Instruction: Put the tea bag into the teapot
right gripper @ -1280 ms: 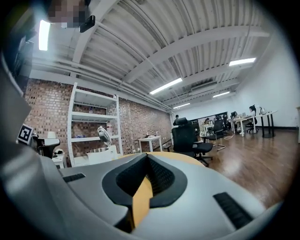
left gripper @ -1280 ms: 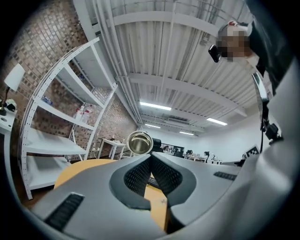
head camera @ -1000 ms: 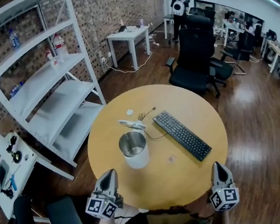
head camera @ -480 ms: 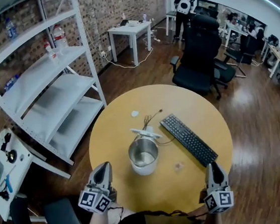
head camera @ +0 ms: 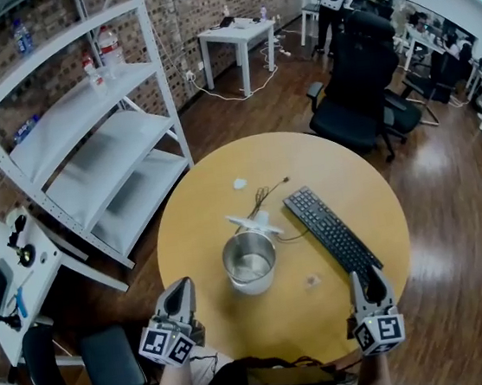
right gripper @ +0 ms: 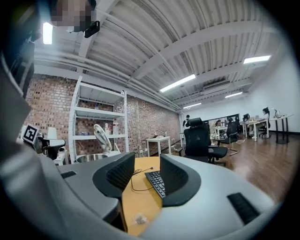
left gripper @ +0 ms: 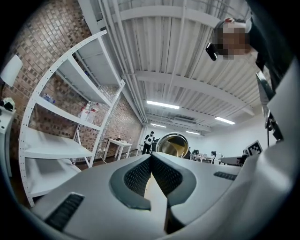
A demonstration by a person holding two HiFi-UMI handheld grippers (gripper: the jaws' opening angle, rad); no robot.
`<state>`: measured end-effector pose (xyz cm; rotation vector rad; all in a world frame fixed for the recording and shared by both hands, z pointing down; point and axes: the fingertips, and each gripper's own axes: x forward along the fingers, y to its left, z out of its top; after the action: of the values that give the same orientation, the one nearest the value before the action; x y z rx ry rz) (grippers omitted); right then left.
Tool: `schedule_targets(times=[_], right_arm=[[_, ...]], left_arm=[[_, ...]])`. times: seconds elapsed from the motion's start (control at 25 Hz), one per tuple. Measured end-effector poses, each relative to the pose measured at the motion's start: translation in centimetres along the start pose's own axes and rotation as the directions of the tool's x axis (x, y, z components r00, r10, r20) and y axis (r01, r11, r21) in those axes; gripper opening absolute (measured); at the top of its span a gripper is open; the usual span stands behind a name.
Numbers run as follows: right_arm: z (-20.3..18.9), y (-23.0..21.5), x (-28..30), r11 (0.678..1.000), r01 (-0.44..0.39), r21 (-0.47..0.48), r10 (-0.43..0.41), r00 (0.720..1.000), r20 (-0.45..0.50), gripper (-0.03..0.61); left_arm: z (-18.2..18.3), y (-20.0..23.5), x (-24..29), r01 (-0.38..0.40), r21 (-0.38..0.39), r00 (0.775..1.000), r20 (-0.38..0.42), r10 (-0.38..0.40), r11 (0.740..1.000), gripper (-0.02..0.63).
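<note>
A steel teapot point(head camera: 250, 263) stands in the middle of the round wooden table point(head camera: 202, 227), its white lid point(head camera: 255, 223) hinged open at the back. The tea bag point(head camera: 311, 281), small and pale, lies on the table to its right. My right gripper point(head camera: 363, 278) hovers at the table's near right edge, just right of the tea bag. Its jaws are opening with nothing between the pads. In the right gripper view the tea bag point(right gripper: 139, 218) lies on the table low between the jaws. My left gripper point(head camera: 182, 292) is at the near left edge, shut and empty; the teapot point(left gripper: 172, 145) shows ahead of it.
A black keyboard point(head camera: 332, 230) lies diagonally right of the teapot, its near end by my right gripper. Thin cables point(head camera: 263, 195) trail behind the lid. A white shelf unit point(head camera: 86, 136) stands to the left, and a black office chair point(head camera: 360, 94) beyond the table.
The head view has shifted, so the table sits further right and higher. My right gripper has come forward over the table edge toward the keyboard's near end. The left gripper has hardly moved.
</note>
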<state>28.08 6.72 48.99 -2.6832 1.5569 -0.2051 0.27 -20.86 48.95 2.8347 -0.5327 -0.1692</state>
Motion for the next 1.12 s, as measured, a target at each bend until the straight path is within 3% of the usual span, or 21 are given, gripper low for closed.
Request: schedule_targets(times=[0.16,0.44,0.64,0.92,1.12], right_arm=[[-2.1,1.5,1.2,0.998,-0.058,-0.032,0.054,0.994,-0.096,0.192],[-8.0,2.8,3.1,0.997,-0.082,0.011,0.082,0.959,-0.271,0.192],[-13.3,3.3,4.3,0.996,-0.090,0.007,0.085,0.906,-0.414,0.207],[-19.5,3.7,6.6,0.974,-0.182,-0.135,0.082,0.838,-0.540,0.208],[-22.7,3.3,7.9,0.981,-0.154,-0.121,0.048,0.786,-0.616,0.208]], left_arm=[[-1.3,0.2,-0.9,-0.025,-0.008,0.999,-0.033,0.025,1.000,-0.006],[-4.7,2.0,-3.0,-0.089,-0.041,0.990,-0.117,0.084,0.995,-0.006],[-6.7,3.4,-3.4,-0.123,-0.048,0.979,-0.171,0.113,0.991,-0.006],[-8.8,4.0,-2.4,-0.137,-0.072,0.967,-0.224,0.117,0.988,-0.006],[-10.2,4.3,-2.2,-0.149,-0.089,0.956,-0.266,0.121,0.985,-0.006]])
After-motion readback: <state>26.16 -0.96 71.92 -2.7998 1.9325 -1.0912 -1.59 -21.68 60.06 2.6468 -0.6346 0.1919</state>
